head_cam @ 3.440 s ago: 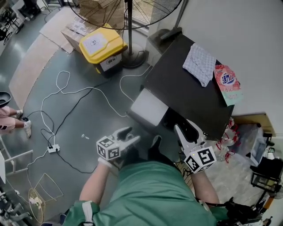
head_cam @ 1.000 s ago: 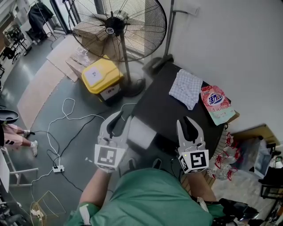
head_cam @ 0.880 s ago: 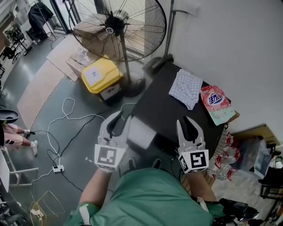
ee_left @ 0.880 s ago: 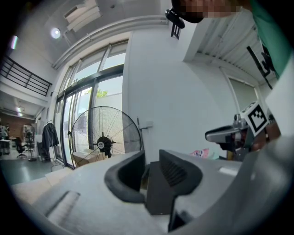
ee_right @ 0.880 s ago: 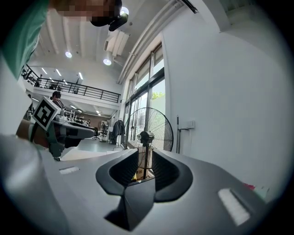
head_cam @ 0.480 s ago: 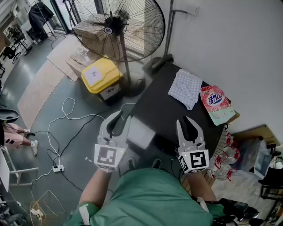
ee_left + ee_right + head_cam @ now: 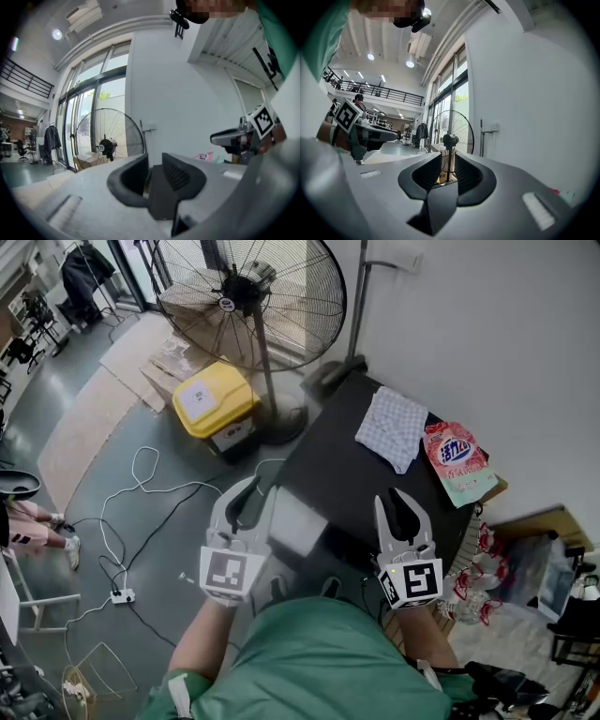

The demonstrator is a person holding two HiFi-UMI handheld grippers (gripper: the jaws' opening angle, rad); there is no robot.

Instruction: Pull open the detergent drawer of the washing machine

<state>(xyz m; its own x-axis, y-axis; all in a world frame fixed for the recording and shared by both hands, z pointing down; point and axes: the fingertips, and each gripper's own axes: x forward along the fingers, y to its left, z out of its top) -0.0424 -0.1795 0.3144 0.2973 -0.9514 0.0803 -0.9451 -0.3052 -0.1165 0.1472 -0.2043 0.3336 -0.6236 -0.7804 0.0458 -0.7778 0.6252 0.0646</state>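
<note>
The washer (image 7: 375, 474) top is matt black (a faint sheen only). The cloth (image 7: 392, 427) is woven fabric, the pouch (image 7: 459, 460) glossy plastic, the fan (image 7: 281, 306) grille thin metal wire, the bin (image 7: 211, 395) smooth plastic.

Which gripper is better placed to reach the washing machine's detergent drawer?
Probably left: the left gripper sits beside the pale drawer; the right gripper is farther off, over the black top.

Head view: high above person, faces steeply down; left gripper (image 7: 253, 498) at 7 o'clock, right gripper (image 7: 401, 510) at 5, fan (image 7: 248, 287) at 12. Gripper views: low, level, close behind own fingers (image 7: 180, 176), facing fan. Left view catches right gripper at 3 o'clock; right view, left gripper at 9.
</note>
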